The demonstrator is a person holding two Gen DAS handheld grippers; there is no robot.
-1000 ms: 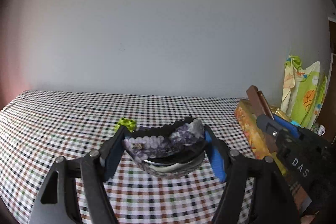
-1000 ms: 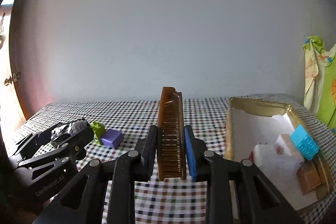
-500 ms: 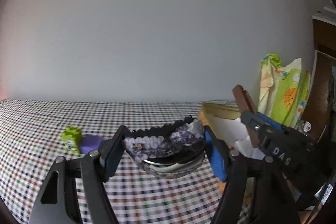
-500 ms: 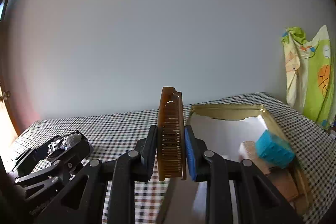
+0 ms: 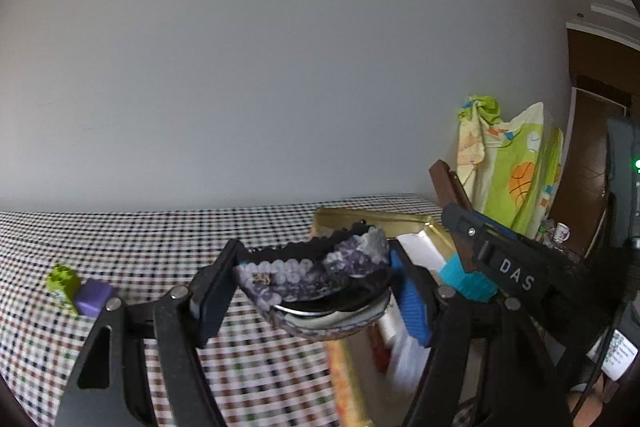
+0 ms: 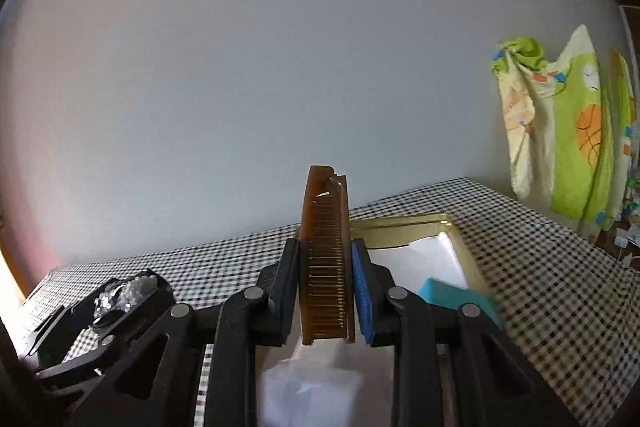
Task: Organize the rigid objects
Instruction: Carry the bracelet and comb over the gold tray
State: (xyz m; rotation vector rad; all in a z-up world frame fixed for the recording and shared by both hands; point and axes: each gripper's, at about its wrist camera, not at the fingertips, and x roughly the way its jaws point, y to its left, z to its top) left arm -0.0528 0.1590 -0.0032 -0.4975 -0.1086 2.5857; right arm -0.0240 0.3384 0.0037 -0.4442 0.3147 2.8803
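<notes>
Comb (image 6: 326, 259) glossy translucent plastic; tin (image 6: 404, 227) shiny gold metal

Left gripper (image 5: 314, 281) fingers (image 5: 216, 287) clamp a purple hair clip (image 5: 316, 271) beside the gold tin (image 5: 384, 221)

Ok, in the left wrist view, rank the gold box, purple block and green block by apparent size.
1. gold box, clearly largest, though partly hidden behind the fingers.
2. purple block and green block: they look alike in size, side by side, so no ranking.
</notes>
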